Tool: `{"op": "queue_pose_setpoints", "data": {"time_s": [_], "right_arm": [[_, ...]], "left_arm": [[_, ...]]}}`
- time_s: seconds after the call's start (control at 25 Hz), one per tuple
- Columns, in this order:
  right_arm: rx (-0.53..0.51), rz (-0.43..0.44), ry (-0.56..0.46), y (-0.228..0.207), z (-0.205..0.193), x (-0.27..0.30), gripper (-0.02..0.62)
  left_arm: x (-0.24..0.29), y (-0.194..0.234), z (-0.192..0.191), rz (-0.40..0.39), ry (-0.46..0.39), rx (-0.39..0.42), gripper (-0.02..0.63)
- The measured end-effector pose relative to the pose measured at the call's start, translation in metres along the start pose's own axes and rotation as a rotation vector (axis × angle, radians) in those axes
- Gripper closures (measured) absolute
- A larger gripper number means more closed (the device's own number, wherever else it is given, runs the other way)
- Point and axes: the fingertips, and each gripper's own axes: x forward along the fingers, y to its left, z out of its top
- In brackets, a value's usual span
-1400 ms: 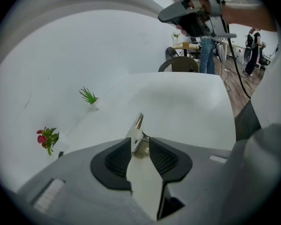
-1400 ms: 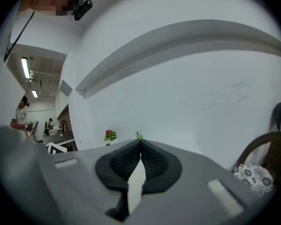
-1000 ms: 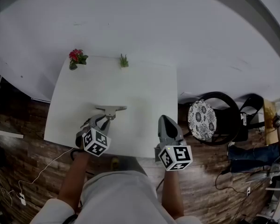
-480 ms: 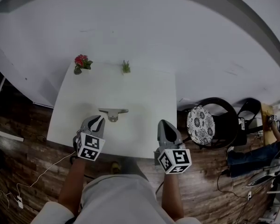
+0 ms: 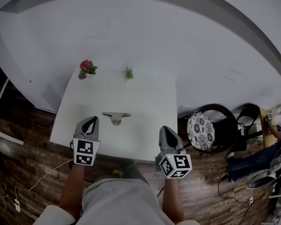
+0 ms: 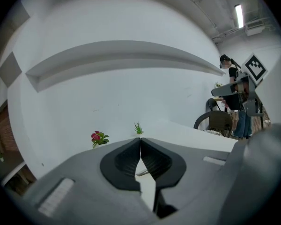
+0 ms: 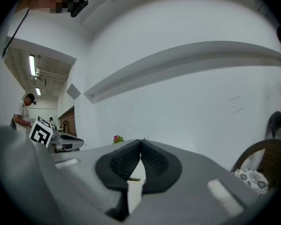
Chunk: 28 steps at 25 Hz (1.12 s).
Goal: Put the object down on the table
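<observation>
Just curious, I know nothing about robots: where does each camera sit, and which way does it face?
Head view: on the person's head, facing steeply down at the white table; shows both forearms, the left gripper and right gripper.
Left gripper view: on the left gripper, facing along its shut jaws across the table to the wall.
Right gripper view: on the right gripper, along its shut jaws; the left gripper shows at left.
Shared: all three show the red flowers.
</observation>
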Motion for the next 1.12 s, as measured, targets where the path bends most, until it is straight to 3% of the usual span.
{"op": "queue_pose_setpoints", "data": {"time_s": [0.28, 1.12], "right_arm": [[-0.006, -0.007, -0.010, 0.005, 0.003, -0.006, 0.592], [-0.038, 0.025, -0.018, 0.015, 0.005, -0.004, 0.592]], "left_arm": [[-0.019, 0.013, 0.015, 0.032, -0.040, -0.001, 0.597], [-0.055, 0.045, 0.040, 0.061, -0.117, -0.101, 0.597]]}}
